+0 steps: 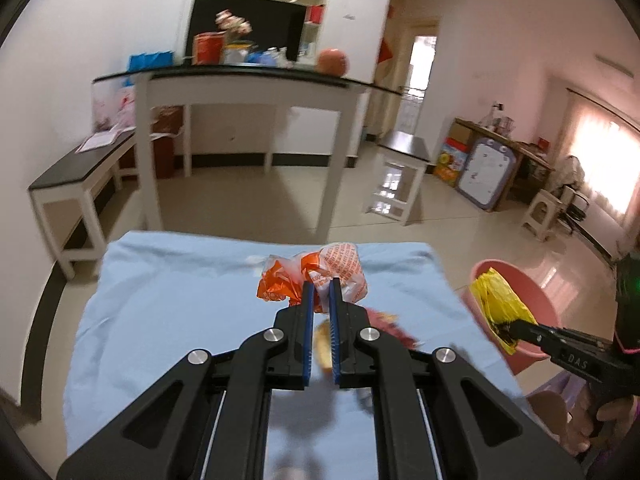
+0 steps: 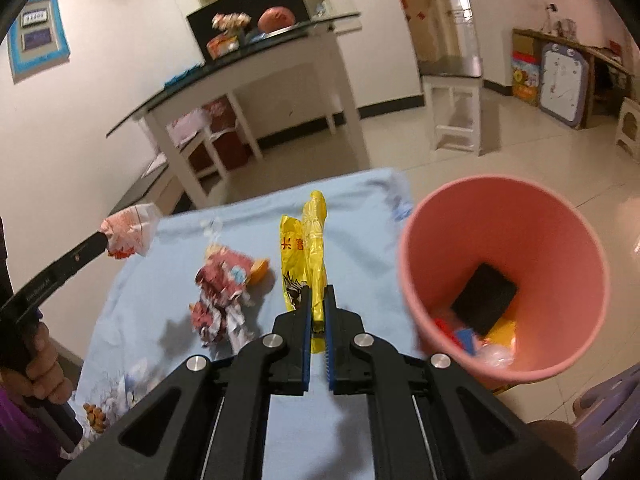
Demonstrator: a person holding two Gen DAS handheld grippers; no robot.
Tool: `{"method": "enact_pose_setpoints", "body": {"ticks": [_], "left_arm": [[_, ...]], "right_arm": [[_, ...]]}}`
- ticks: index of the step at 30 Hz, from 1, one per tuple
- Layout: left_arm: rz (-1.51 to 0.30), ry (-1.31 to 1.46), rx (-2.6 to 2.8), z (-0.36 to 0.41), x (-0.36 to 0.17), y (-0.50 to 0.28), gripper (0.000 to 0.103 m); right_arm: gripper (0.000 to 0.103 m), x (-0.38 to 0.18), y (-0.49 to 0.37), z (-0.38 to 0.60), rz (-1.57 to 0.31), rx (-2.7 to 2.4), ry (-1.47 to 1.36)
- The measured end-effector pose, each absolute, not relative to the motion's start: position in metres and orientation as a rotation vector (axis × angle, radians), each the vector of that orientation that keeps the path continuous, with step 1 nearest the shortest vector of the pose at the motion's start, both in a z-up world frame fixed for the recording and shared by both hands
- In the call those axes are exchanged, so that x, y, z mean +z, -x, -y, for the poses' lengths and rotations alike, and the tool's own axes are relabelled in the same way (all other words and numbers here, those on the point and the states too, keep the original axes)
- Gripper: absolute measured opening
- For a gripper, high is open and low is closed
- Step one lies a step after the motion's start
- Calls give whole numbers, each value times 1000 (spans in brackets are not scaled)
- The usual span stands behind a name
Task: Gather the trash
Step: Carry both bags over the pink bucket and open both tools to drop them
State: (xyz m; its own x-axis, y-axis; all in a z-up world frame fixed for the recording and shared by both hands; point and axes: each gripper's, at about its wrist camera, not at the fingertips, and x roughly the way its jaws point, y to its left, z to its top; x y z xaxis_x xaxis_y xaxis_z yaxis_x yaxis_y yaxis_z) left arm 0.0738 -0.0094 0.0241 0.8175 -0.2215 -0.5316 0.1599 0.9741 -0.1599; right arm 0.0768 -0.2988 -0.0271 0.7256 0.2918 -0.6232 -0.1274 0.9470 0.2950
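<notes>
In the left wrist view, the left tool (image 1: 321, 286) has its blue-padded jaws pinched nearly together on a crumpled orange-and-white wrapper (image 1: 316, 278), held just above the light blue cloth (image 1: 168, 312) that covers the surface; the wrapper carries rows of small orange print too fine to read. Beneath the jaws a reddish wrapper (image 1: 384, 322) lies on the cloth, blurred. At the right, the right tool (image 1: 516, 330), marked "DAS" on its side, grips a yellow wrapper (image 1: 496, 300) in front of the pink bin (image 1: 548, 300), which stands off the cloth's right edge; a hand (image 1: 596, 420) holds the tool's grip. In the right wrist view, the right tool (image 2: 317, 300) is clamped tight on the yellow wrapper (image 2: 310, 248), whose long axis runs straight away from the camera, its twisted end pointing to the cloth's far edge; red characters and a black figure are printed on it. The pink bin (image 2: 424, 264) sits just to the right, its mouth tilted towards the camera, with a black block (image 2: 484, 300), red, blue and yellow scraps and clear plastic at the bottom. On the cloth (image 2: 360, 232) lies a crumpled red-and-white wrapper (image 2: 220, 292) beside an orange piece (image 2: 260, 270). At the left, the left tool (image 2: 110, 242) holds its wrapper (image 2: 130, 232) aloft.
</notes>
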Motion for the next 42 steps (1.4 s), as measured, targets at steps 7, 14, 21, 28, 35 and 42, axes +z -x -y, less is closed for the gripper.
{"method": "enact_pose_setpoints", "body": {"ticks": [7,14,21,28,35,42], "left_arm": [[-568,75,-334,68,35,-81,7],[-589,40,-489,142,34,-91,7],[-651,-11,-596,205,15,-104,7],[-733,-44,-648,242,-7,-122,7],[-803,-11,-657,251,-24,-137,11],[-819,23,-650,245,-26,-142,28]], "right_arm": [[5,-18,-64,353,-682,95,-282],[5,-24,-60,408,-672,-39,-331],[6,-38,-64,439,-687,-110,-346],[7,-54,-71,451,-719,-131,-351],[14,-65,-77,455,-741,-140,-362],[31,-64,-77,458,-735,-154,-367]]}}
